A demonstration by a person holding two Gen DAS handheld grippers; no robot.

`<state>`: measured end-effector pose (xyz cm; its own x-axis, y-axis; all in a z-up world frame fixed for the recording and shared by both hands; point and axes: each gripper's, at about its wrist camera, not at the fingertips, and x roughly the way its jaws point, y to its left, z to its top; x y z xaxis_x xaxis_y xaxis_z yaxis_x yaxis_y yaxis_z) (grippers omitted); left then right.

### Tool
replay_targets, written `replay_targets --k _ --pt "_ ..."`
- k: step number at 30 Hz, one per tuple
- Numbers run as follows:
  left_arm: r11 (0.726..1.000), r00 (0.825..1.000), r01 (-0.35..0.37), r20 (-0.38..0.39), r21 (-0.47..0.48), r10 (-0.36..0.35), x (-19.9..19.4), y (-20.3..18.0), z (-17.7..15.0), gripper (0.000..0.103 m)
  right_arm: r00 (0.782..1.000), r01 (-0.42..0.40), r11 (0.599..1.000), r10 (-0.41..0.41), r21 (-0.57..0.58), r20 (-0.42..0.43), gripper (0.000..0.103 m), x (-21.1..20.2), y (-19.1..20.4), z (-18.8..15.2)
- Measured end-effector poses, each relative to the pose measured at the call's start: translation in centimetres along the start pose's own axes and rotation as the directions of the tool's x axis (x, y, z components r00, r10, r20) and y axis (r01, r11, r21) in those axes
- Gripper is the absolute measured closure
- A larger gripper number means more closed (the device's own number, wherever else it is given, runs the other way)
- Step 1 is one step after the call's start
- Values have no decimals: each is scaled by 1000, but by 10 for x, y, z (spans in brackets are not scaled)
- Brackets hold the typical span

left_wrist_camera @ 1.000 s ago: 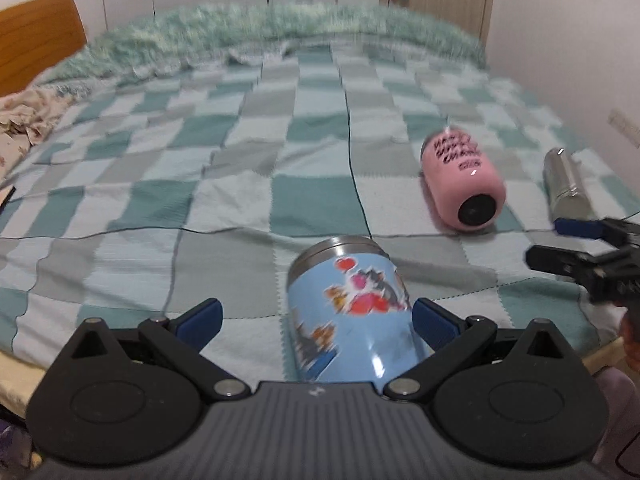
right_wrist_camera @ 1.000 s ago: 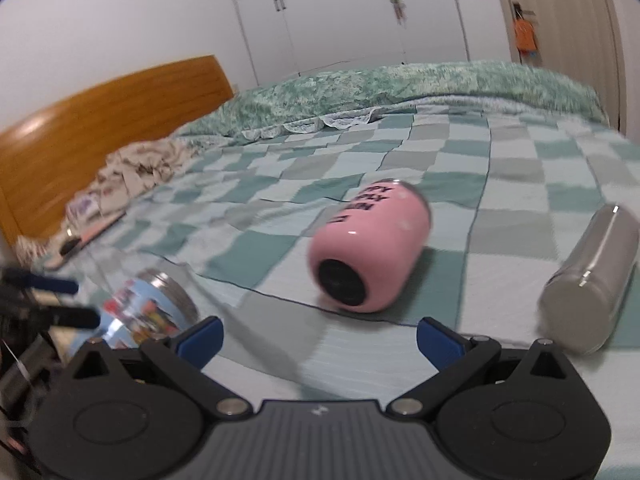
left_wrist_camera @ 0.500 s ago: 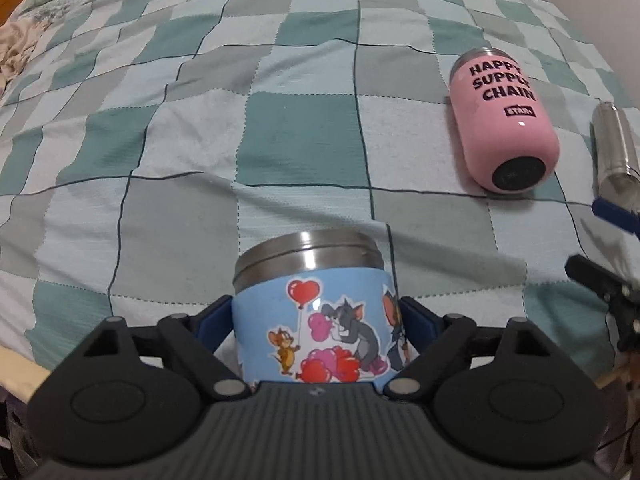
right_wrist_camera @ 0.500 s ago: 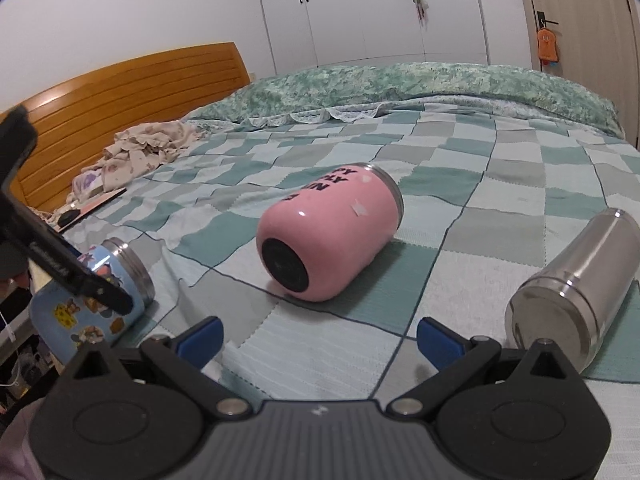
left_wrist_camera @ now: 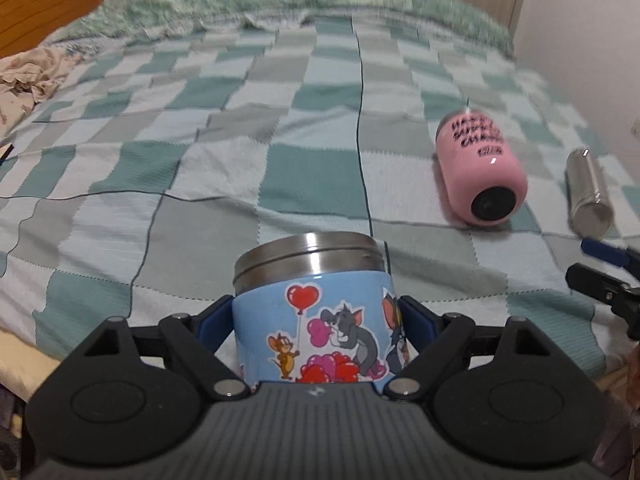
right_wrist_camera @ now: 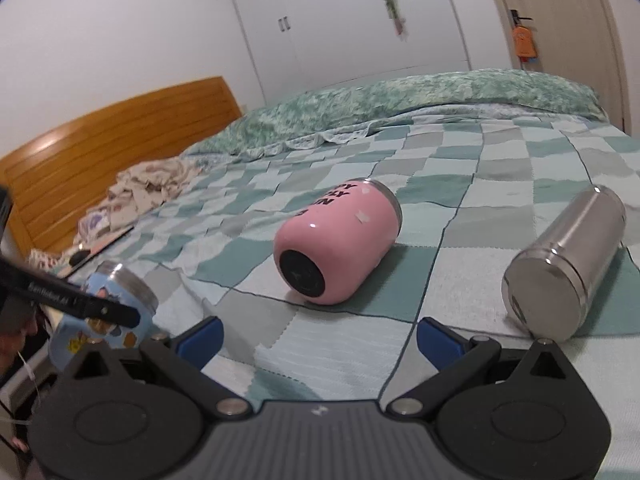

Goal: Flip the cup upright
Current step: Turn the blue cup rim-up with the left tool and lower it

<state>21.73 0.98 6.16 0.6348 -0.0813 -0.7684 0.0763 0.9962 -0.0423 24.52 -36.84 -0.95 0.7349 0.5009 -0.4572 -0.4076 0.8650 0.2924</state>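
Note:
A light blue cartoon-sticker cup [left_wrist_camera: 320, 320] with a steel rim sits between the fingers of my left gripper [left_wrist_camera: 316, 320], which is shut on its sides near the bed's front edge. It also shows in the right wrist view [right_wrist_camera: 102, 312], tilted, with the left gripper's finger across it. A pink cup [left_wrist_camera: 480, 172] [right_wrist_camera: 336, 244] lies on its side, black base facing me. A steel cup [left_wrist_camera: 588, 194] [right_wrist_camera: 564, 268] lies on its side to its right. My right gripper [right_wrist_camera: 318, 336] is open and empty, short of the pink cup.
The checked green and grey blanket [left_wrist_camera: 240, 140] covers the bed. Crumpled cloth [right_wrist_camera: 148, 188] lies by the wooden headboard [right_wrist_camera: 100, 144]. A wall [left_wrist_camera: 580, 20] runs along the bed's right side. The right gripper's fingers [left_wrist_camera: 600, 276] show at the left view's right edge.
My left gripper closed on the blue cup and has now tilted up with it, so more of the bed shows. The right gripper drew slightly nearer the pink cup.

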Motion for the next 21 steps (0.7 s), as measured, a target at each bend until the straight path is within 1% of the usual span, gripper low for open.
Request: replay_targets --k 3,6,9,11,14,16,17,20,21 --pt "1000 998 21 67 -11 -20 -12 4 -10 16 1000 11 999 -11 36 14 0 -5 4 -3" --pt "999 992 36 122 5 -36 -23 5 -19 16 999 16 998 -18 63 28 0 -10 9 -5" --pt "999 981 33 189 20 -36 -37 6 -29 16 999 18 997 -21 81 40 0 -15 16 -6" --pt "999 970 28 242 15 -31 -48 8 -39 16 999 20 996 -24 88 46 0 -18 21 -6" --pt "1000 945 -2 326 8 0 -62 10 -53 17 998 24 995 -29 98 51 0 -20 28 -8" --pt "1000 927 -18 375 12 12 -70 11 -54 17 998 27 994 -32 103 52 0 -21 32 -9" --pt "1000 916 -27 401 15 19 -73 11 -52 17 998 28 994 -34 105 52 0 -21 34 -9" --pt "997 869 -79 491 15 61 -81 14 -38 17 998 31 994 -37 107 53 0 -21 41 -10" --pt "995 858 -98 508 15 77 -80 14 -33 17 998 30 994 -36 106 55 0 -21 43 -10"
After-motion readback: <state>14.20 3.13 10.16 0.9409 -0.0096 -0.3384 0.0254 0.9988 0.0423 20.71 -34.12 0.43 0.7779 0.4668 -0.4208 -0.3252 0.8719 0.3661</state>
